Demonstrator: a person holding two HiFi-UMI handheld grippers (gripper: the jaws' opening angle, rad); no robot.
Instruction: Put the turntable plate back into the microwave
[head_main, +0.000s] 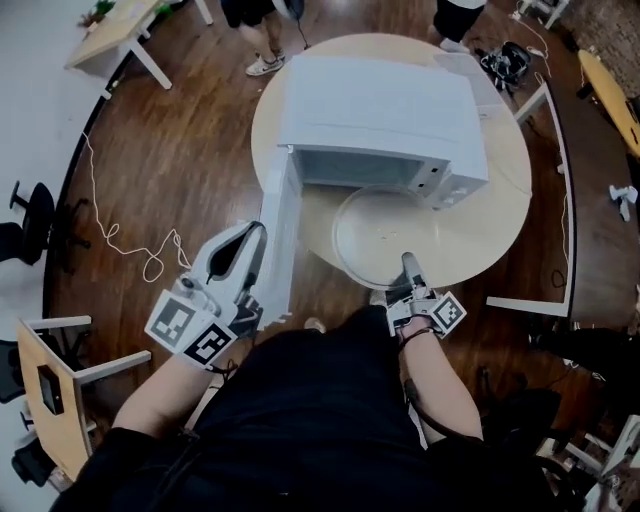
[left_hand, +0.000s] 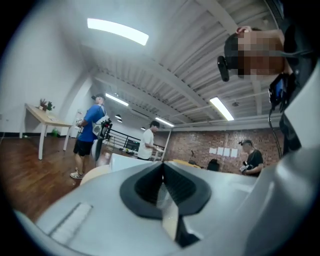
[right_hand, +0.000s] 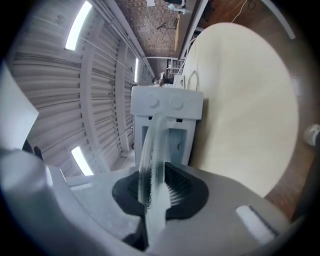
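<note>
1. Grip: the right gripper (head_main: 409, 268) pinches the near rim of the turntable plate (head_main: 385, 232), which hangs roughly level before the microwave (head_main: 380, 120) mouth (door (head_main: 277, 250) open).
2. Slide it straight in, clear of the frame.
3. Hold the left gripper (head_main: 250, 240), jaws together and empty, aside.

Clear glossy glass turntable plate (head_main: 368, 236); matt microwave (head_main: 380, 110); smooth wood table (head_main: 500, 222).

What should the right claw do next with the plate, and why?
Probably ease the turntable plate forward, kept level, into the microwave cavity. The right claw grips its near rim, the door stands open, and the plate is just outside the opening, not yet in.
</note>
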